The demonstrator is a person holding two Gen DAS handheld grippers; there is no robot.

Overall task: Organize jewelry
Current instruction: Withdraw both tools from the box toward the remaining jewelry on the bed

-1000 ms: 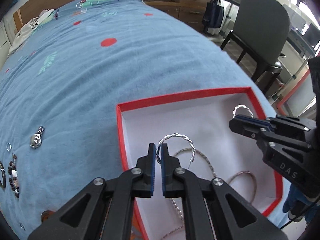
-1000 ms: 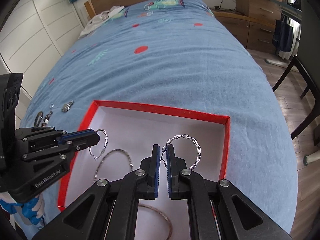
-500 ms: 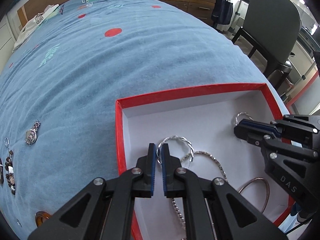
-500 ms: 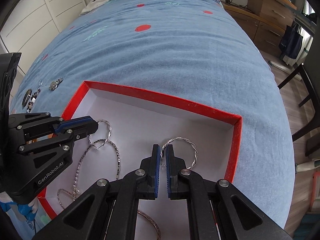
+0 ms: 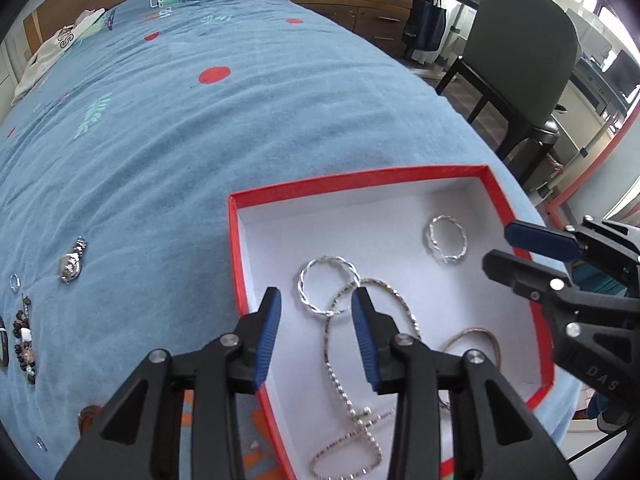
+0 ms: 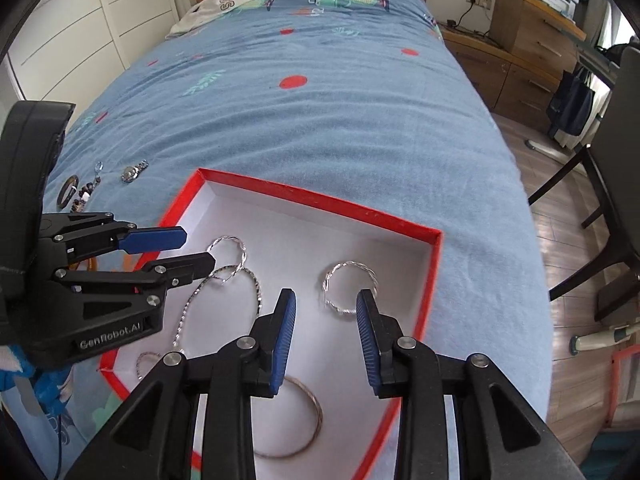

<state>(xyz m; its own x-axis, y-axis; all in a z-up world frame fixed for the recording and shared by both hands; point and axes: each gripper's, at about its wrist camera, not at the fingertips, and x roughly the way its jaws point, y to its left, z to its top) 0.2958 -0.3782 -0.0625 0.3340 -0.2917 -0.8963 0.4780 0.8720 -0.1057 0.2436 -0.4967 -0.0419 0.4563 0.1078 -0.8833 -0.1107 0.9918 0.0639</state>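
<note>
Two twisted silver hoops lie flat on the white floor of the red box (image 5: 236,240), one under each tool, which fits a pair being set down side by side so they stay together and apart from the loose pieces on the bed (image 5: 240,120). The left hoop (image 5: 329,288) rests near the box's left wall, its rim overlapping the loop of a chain (image 5: 340,376) that runs toward the near edge; the right hoop (image 6: 351,288) sits alone toward the right wall, and a plain bangle (image 6: 308,420) lies nearer the camera. The left hand-held gripper (image 5: 316,334) has its jaws opening, and the left hoop lies beyond the blue pads, touching neither. The right hand-held gripper (image 6: 325,338) is likewise opening, with the right hoop free just past its tips. Both tools point steeply down into the box from above its near side, fingers roughly parallel, each visible at the edge of the other's view. Out on the bed to the left, well apart from the box, a watch (image 5: 72,262), a small ring (image 5: 15,282) and a beaded strand (image 5: 24,340) wait, so by my reading the sorting is only partly done.
</note>
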